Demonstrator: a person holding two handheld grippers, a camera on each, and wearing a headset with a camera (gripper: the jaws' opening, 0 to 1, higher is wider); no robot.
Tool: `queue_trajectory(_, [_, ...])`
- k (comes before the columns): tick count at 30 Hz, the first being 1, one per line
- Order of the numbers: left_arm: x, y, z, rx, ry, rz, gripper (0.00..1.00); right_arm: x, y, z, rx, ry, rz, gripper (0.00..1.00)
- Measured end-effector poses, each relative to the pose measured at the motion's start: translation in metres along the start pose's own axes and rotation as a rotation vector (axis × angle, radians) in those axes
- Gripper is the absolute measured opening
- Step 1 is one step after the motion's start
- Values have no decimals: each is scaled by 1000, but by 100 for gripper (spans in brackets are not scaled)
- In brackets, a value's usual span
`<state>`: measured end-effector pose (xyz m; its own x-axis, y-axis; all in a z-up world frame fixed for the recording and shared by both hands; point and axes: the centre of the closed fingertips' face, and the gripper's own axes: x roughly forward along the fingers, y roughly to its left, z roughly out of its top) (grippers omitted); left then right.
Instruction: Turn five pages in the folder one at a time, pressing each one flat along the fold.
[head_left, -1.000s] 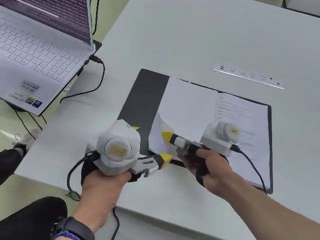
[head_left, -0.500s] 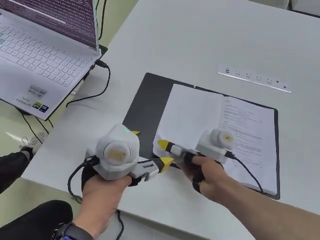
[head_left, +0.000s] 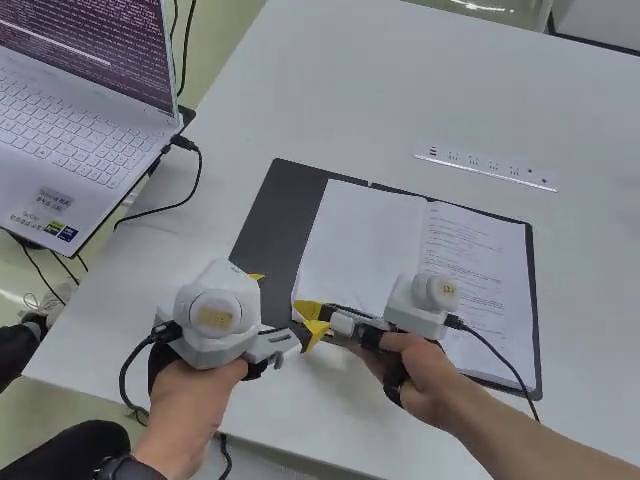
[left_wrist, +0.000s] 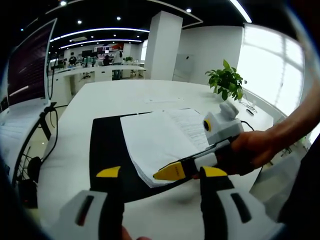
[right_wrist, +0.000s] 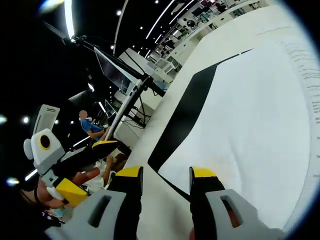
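The folder (head_left: 280, 215) is seen lying open on the bench (head_left: 400, 80), with its black cover at 9 o'clock, a blank white page (head_left: 360, 240) in the middle and a printed sheet (head_left: 480, 265) at 3 o'clock. The right gripper (right_wrist: 166, 174) is held at the page's 6 o'clock edge, its fingers set a narrow gap apart. The left gripper (left_wrist: 162, 174) is held just beside it toward 9 o'clock, its fingers spread wide with nothing held.
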<state>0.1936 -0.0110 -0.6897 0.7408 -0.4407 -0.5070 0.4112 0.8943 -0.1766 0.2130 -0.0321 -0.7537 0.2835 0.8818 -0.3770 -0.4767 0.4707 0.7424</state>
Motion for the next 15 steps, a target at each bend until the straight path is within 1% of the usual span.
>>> queue_trajectory(4, [5, 3, 1, -3, 1, 2, 59, -21, -2, 3, -22, -29, -12, 33])
queue_trajectory(5, [7, 3, 0, -1, 2, 0, 58, -23, -2, 4, -24, -31, -13, 33])
queue_trajectory(7, [10, 3, 1, 4, 3, -5, 56, -33, -3, 5, -31, -42, -26, 33])
queue_trajectory(9, [14, 1, 0, 14, 8, -14, 55, -42, -8, 7, -38, -55, -41, 32])
queue_trajectory(12, [21, -1, 1, 27, 11, -25, 49, -55, -15, 10, -31, -83, -68, 30])
queue_trajectory(15, [29, -2, 0, 34, 16, -39, 44, -65, -18, 11, -31, -96, -86, 28])
